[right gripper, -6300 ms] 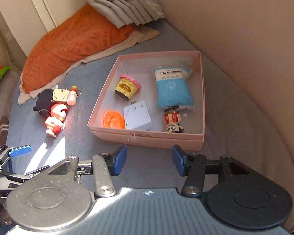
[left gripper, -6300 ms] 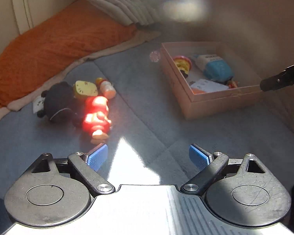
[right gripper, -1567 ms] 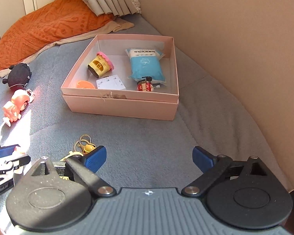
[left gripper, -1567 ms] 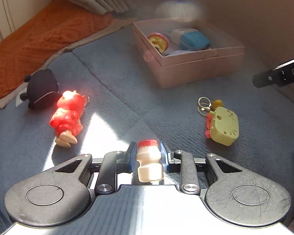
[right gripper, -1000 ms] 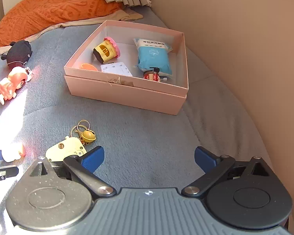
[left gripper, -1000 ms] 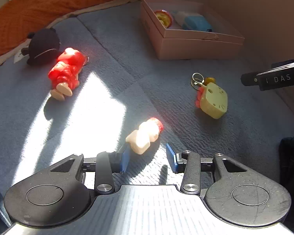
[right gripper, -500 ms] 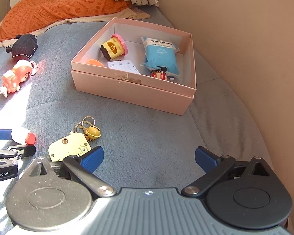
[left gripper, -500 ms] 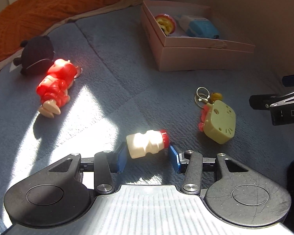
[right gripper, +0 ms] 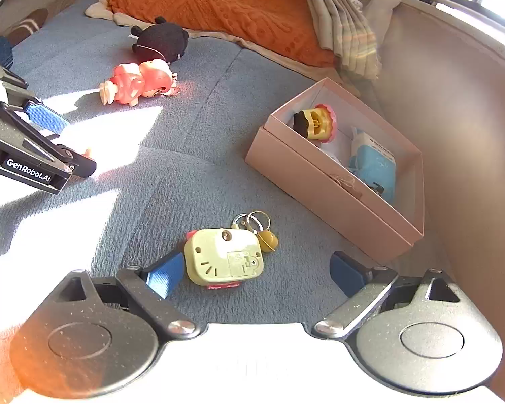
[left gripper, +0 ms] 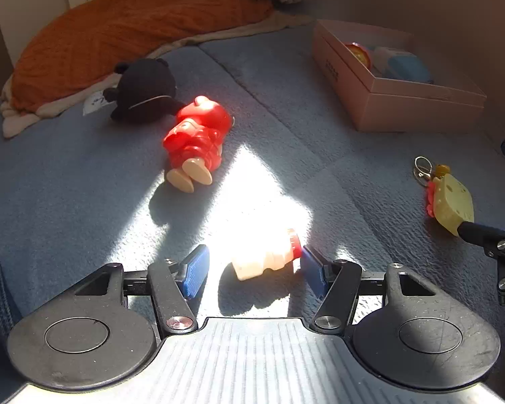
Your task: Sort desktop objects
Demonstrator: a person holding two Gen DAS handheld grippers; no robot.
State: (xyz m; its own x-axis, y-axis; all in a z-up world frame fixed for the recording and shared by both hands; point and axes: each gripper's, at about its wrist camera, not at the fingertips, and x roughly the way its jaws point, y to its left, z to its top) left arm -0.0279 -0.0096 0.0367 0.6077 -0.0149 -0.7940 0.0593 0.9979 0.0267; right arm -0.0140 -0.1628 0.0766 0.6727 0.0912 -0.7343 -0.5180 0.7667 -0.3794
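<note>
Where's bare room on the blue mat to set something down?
Free: the stretch between the red doll and the pink cardboard box. Crowded: around the yellow keychain toy and small red-capped bottle.

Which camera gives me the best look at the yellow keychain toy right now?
The right wrist view: the yellow keychain toy lies whole and close between the closing right gripper fingers, untouched, rings and bell visible. The left wrist view shows it small at the right edge, partly behind a finger.

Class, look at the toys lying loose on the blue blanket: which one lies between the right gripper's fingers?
The pale yellow keychain toy with the key rings, between the closing right gripper; the little bottle, red doll and black plush lie farther off.
</note>
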